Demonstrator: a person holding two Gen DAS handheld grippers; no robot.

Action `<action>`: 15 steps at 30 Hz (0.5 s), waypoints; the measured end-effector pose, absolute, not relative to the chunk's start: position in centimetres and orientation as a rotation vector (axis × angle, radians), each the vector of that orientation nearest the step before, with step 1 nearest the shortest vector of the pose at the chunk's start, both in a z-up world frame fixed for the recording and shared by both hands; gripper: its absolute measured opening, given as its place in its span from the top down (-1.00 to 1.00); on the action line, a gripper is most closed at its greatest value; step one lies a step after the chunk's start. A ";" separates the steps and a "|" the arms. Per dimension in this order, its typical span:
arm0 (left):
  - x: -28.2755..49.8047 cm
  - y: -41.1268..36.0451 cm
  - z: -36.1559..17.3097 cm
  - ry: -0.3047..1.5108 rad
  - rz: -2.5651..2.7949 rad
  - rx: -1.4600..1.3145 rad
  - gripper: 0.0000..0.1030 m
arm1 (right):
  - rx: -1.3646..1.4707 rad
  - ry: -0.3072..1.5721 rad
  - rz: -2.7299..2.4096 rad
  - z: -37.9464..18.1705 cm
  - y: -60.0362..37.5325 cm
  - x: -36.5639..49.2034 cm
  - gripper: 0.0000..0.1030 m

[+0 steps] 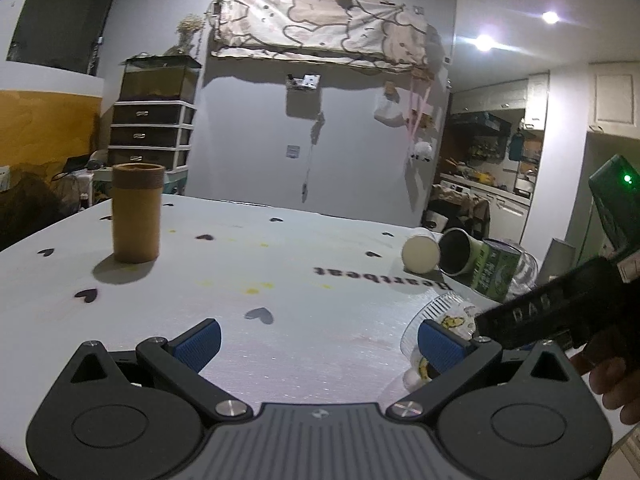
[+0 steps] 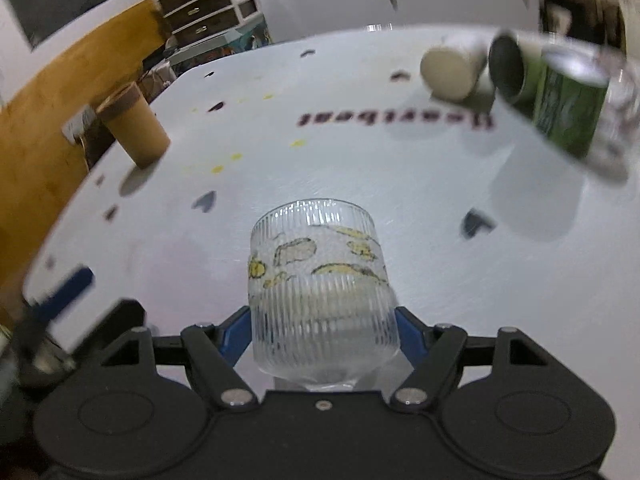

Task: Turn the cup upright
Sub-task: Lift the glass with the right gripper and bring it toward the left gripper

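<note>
Between the right gripper (image 2: pixel 324 334) fingers, clenched on its ribbed wall: clear glass cup (image 2: pixel 320 292), lifted over the table (image 2: pixel 360 168). Left gripper (image 1: pixel 316 340) released, holding nothing. Risk: slick glass slips or twists mid-rotation, drops; motion blur suggests a fast swing

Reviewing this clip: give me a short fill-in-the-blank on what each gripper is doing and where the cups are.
1. The right gripper has its jaws closed on the ribbed ____ cup.
2. The left gripper holds ____.
3. The brown cup stands on the ____ table.

Missing words: glass; nothing; white
</note>
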State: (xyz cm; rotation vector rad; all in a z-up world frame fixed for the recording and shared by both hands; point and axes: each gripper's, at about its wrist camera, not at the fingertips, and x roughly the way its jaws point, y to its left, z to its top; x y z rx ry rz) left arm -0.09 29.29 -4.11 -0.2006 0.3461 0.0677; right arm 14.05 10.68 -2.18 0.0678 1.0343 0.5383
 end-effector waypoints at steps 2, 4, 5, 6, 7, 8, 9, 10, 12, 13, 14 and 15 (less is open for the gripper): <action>-0.1 29.6 -4.1 0.346 0.073 -0.208 -1.00 | 0.156 1.081 0.524 -2.5 10.9 14.5 -0.46; -0.1 29.7 -4.2 0.346 0.072 -0.213 -1.00 | 0.271 1.129 0.500 -3.0 10.8 15.1 -0.46; -0.1 29.7 -4.2 0.347 0.070 -0.216 -1.00 | 0.316 1.145 0.487 -3.1 10.8 15.3 -0.46; -0.2 29.8 -4.2 0.349 0.068 -0.217 -1.00 | 0.367 1.161 0.469 -3.4 10.7 15.4 -0.46; -0.2 29.8 -4.3 0.350 0.067 -0.218 -1.00 | 0.402 1.171 0.456 -3.5 10.6 15.5 -0.46; -0.2 29.8 -4.3 0.352 0.065 -0.218 -1.00 | 0.440 1.181 0.438 -3.6 10.6 15.5 -0.46; -0.2 29.8 -4.3 0.352 0.063 -0.219 -1.00 | 0.482 1.189 0.415 -3.8 10.5 15.5 -0.46; -0.2 29.7 -4.2 0.352 0.061 -0.221 -1.00 | 0.517 1.196 0.397 -4.0 10.4 15.6 -0.46; -0.1 29.8 -4.2 0.353 0.049 -0.229 -1.00 | 0.551 1.200 0.376 -4.1 10.2 15.6 -0.46; -0.1 29.9 -4.2 0.355 0.042 -0.235 -1.00 | 0.552 1.197 0.374 -4.0 10.2 15.6 -0.46; -0.1 29.9 -4.2 0.357 0.037 -0.240 -1.00 | 0.551 1.193 0.380 -4.0 10.2 15.5 -0.46; -0.1 29.9 -4.2 0.359 0.030 -0.243 -1.00 | 0.554 1.191 0.387 -4.0 10.1 15.5 -0.46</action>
